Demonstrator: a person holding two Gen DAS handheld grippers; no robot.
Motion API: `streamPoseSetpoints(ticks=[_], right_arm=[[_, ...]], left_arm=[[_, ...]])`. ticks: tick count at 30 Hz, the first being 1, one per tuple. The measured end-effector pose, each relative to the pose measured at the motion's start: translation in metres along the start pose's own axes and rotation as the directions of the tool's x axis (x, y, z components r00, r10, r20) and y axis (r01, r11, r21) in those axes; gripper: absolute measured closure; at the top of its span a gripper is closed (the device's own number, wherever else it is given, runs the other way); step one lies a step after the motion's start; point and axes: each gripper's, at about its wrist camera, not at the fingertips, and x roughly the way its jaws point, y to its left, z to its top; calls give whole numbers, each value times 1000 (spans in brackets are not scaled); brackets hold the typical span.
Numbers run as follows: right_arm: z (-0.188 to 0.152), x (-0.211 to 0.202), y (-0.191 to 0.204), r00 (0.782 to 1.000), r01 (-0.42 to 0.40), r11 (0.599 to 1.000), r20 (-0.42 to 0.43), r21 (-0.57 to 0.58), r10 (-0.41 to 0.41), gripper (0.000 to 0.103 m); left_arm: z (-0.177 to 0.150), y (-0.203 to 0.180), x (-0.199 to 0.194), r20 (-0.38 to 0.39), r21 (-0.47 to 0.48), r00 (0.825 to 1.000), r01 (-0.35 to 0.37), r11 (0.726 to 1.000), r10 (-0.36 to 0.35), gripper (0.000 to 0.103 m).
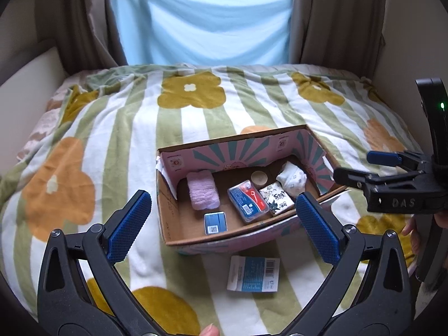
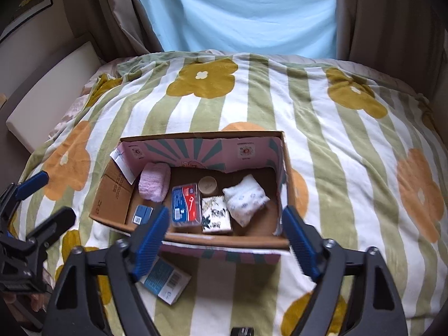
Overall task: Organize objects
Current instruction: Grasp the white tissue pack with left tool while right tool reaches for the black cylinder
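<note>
An open cardboard box (image 1: 179, 224) (image 2: 112, 193) stands on the bed. Inside lie a pink fuzzy cloth (image 1: 203, 194) (image 2: 154, 183), a blue-red plastic case (image 1: 247, 200) (image 2: 186, 203), a small blue card box (image 1: 215, 222) (image 2: 142, 214), a round wooden lid (image 1: 259, 178) (image 2: 207, 185), a patterned tissue pack (image 1: 276, 198) (image 2: 215, 215) and a white folded cloth (image 1: 292, 180) (image 2: 245, 198). A blue-white packet (image 1: 253, 273) (image 2: 165, 281) lies on the blanket in front of the box. My left gripper (image 1: 222, 231) is open and empty above it. My right gripper (image 2: 225, 240) is open and empty over the box's near wall; it also shows in the left wrist view (image 1: 361, 168).
The bed carries a green-striped flower blanket (image 1: 196, 112) (image 2: 350, 140). Brown curtains and a blue window cloth (image 1: 201, 19) stand behind it. A white padded board (image 2: 50, 98) lines the left side. A wall runs along the right.
</note>
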Motion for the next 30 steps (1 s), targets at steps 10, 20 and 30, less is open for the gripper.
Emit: streamPoseSetpoints(ticks=[10, 20, 30], right_arm=[[-70, -51, 5, 995, 8, 1000, 104, 9, -9, 1], [-146, -45, -7, 991, 106, 994, 74, 34, -109, 1], [-191, 9, -9, 991, 136, 990, 9, -33, -135, 1]], left_arm=[[-52, -8, -33, 11, 58, 1000, -1, 998, 1, 0], [-113, -6, -1, -71, 74, 995, 78, 994, -72, 0], [-155, -27, 79, -203, 117, 977, 97, 988, -72, 0]])
